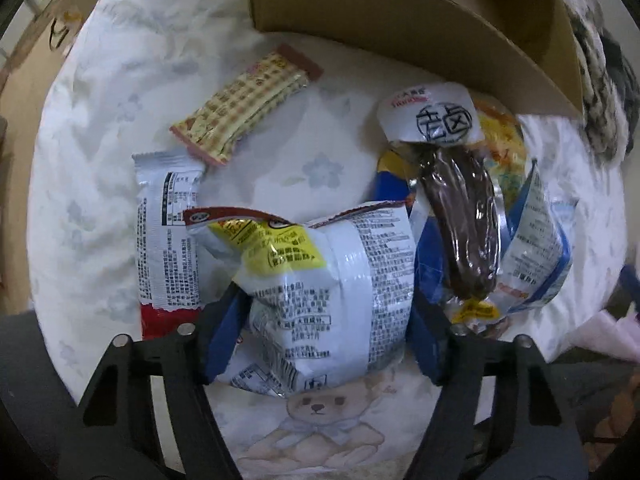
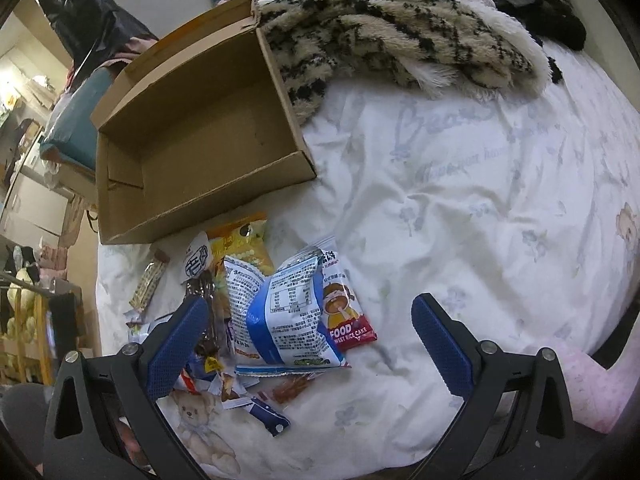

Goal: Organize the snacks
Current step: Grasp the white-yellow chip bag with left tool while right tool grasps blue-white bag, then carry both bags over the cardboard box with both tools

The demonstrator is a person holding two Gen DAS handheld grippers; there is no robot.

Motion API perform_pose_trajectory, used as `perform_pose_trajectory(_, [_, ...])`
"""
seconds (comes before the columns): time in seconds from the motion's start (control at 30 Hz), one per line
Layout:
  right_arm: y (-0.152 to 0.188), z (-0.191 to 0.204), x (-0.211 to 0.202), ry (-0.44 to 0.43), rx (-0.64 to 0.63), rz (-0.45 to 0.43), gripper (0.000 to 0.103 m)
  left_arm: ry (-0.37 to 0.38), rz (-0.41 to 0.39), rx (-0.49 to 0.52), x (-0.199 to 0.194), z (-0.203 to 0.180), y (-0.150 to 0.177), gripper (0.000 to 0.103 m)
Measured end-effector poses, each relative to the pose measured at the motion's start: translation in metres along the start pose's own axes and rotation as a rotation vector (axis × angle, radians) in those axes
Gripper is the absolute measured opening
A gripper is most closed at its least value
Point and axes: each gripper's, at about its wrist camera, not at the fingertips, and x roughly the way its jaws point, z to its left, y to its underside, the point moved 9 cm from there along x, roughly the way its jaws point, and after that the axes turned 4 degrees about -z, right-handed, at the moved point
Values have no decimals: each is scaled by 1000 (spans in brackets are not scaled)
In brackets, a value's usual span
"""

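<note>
A pile of snack packets lies on a white bear-print bedsheet (image 1: 100, 160) in front of an open, empty cardboard box (image 2: 200, 132). My left gripper (image 1: 326, 312) points down into the pile and is shut on a crumpled white snack packet with a yellow label (image 1: 320, 280). Its blue pads (image 1: 224, 332) press both sides of the packet. Beside it lie a dark sausage in clear wrap (image 1: 460, 216), a checked wafer bar (image 1: 244, 104) and a white-and-red packet (image 1: 168, 232). My right gripper (image 2: 310, 344) hangs open above a blue-and-white packet (image 2: 280, 312) and a red rice cake packet (image 2: 348, 312), holding nothing.
A fluffy cream-and-black blanket (image 2: 400, 28) lies bunched against the box's right side. A pink cloth (image 2: 588, 380) sits at the bed's near right edge. Shelves and clutter (image 2: 24, 320) stand off the bed to the left. Bare sheet (image 2: 480, 200) spreads right of the pile.
</note>
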Motion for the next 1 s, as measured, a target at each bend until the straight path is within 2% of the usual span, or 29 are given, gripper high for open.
perform_pose_trajectory(0.03, [0,0,0,0,-3,0,103,4,-11,-1,-3,-1,-1,55])
perform_pose_trajectory(0.1, [0,0,1,2,-9,1,103,-10,-40,21,-15,-3,-3,43])
perform_pose_trajectory(0.17, [0,2,2,6,-15,2,103,-4,-65,40,-30,-8,-4,40])
perform_pose_trajectory(0.4, [1,3,-1,3,-14,-11,103,6,-136,106,-84,-17,-17,38])
perform_pose_trajectory(0.5, [-1,2,-3,-3,-1,-20,103,10,-180,123,-110,-10,-24,38])
perform_pose_trajectory(0.63, [-1,-4,-2,-13,40,-14,103,16,-214,151,-126,3,-31,38])
perform_pose_trajectory(0.73, [4,-4,5,10,24,16,98,-1,-248,164,-129,9,-34,38])
perform_pose_trajectory(0.87, [17,6,25,-4,-2,102,89,21,-246,139,-119,14,-33,38])
perform_pose_trajectory(1.0, [28,19,49,-21,-20,180,88,30,-234,103,-110,19,-31,38])
